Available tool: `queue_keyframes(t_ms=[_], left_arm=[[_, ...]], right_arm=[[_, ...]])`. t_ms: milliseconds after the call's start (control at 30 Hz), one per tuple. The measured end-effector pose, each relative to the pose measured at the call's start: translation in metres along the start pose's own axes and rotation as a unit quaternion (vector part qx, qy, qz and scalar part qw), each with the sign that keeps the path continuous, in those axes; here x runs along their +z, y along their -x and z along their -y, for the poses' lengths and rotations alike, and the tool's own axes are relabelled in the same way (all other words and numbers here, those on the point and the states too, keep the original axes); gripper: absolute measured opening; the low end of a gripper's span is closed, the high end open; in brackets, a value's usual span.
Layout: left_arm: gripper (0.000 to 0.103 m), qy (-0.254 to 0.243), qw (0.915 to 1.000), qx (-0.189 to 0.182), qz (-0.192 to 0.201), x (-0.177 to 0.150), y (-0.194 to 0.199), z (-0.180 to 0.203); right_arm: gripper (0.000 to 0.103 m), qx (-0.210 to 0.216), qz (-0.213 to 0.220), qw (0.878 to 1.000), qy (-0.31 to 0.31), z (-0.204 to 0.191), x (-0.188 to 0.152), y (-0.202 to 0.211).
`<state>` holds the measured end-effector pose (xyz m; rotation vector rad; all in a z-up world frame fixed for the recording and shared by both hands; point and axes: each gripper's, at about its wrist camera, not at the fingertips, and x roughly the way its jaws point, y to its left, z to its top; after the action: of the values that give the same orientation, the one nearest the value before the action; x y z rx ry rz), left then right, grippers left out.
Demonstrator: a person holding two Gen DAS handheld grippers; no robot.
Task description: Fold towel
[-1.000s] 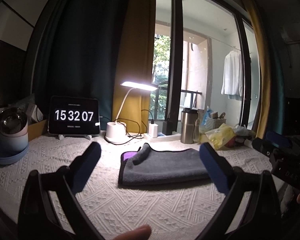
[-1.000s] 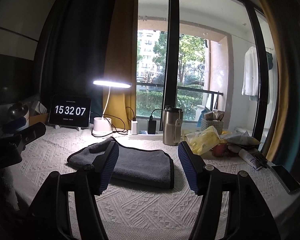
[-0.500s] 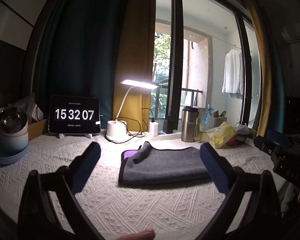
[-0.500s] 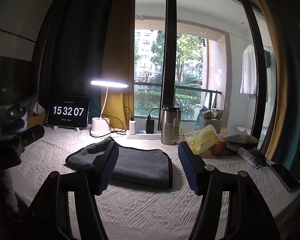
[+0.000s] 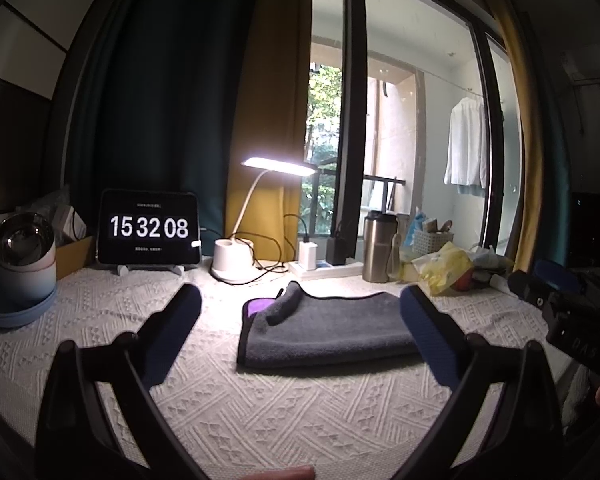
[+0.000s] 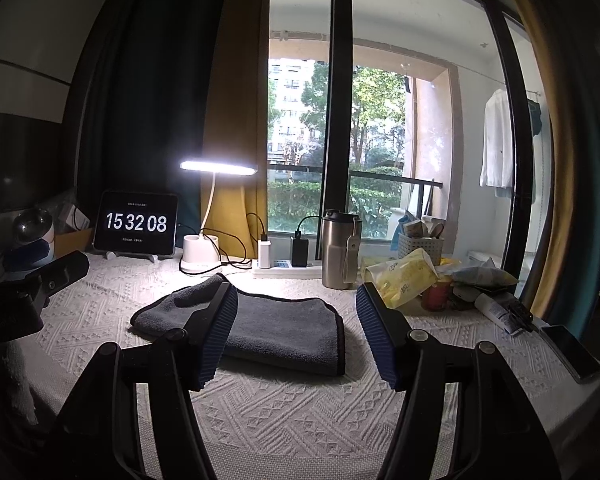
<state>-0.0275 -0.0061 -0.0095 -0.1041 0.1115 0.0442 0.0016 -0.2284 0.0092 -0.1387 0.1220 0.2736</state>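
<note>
Hardly moved since earlier; clock (image 5: 149, 227) ticked. Both grippers' fingers (image 5: 423, 320) (image 6: 218, 332) spread wide, empty, short of grey towel (image 5: 328, 327). Risk: snagging knitted bench cover (image 6: 300, 412) or loose far-left flap.

The towel (image 5: 332, 330) is matt grey terry cloth with a dark stitched hem. Under it, the white table cover (image 5: 284, 412) looks like woven cloth with a raised geometric pattern. The tumbler (image 6: 340, 254) is brushed metal. The gripper pads (image 6: 216, 334) seem ribbed blue rubber, possibly plastic.
</note>
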Motion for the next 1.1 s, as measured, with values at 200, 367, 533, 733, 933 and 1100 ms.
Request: queue_keyframes(t_ms=[200, 367, 533, 733, 933, 1100], left_arm=[[0.100, 0.000, 1.0000, 0.000, 0.000, -0.0004, -0.0004, 0.0002], [0.101, 0.000, 1.0000, 0.000, 0.000, -0.0005, -0.0003, 0.0003], [0.101, 0.000, 1.0000, 0.000, -0.001, -0.0005, -0.0005, 0.0001], [0.101, 0.000, 1.0000, 0.001, 0.000, -0.0015, -0.0006, 0.0006], [0.101, 0.000, 1.0000, 0.001, 0.000, -0.0017, -0.0011, -0.0002], [0.101, 0.000, 1.0000, 0.001, 0.000, -0.0017, -0.0014, -0.0005]], right_arm=[[0.065, 0.000, -0.001, 1.000, 0.000, 0.0003, 0.0001, -0.0005], [0.065, -0.001, 0.000, 1.000, -0.001, 0.0006, 0.0001, -0.0003], [0.065, -0.002, 0.000, 1.000, -0.002, 0.0015, 0.0002, 0.0000], [0.065, -0.003, 0.000, 1.000, -0.002, 0.0018, 0.0003, -0.0002], [0.065, -0.003, 0.001, 1.000, -0.002, 0.0020, 0.0002, -0.0002], [0.065, -0.003, 0.000, 1.000, -0.002, 0.0021, 0.0002, -0.0001]])
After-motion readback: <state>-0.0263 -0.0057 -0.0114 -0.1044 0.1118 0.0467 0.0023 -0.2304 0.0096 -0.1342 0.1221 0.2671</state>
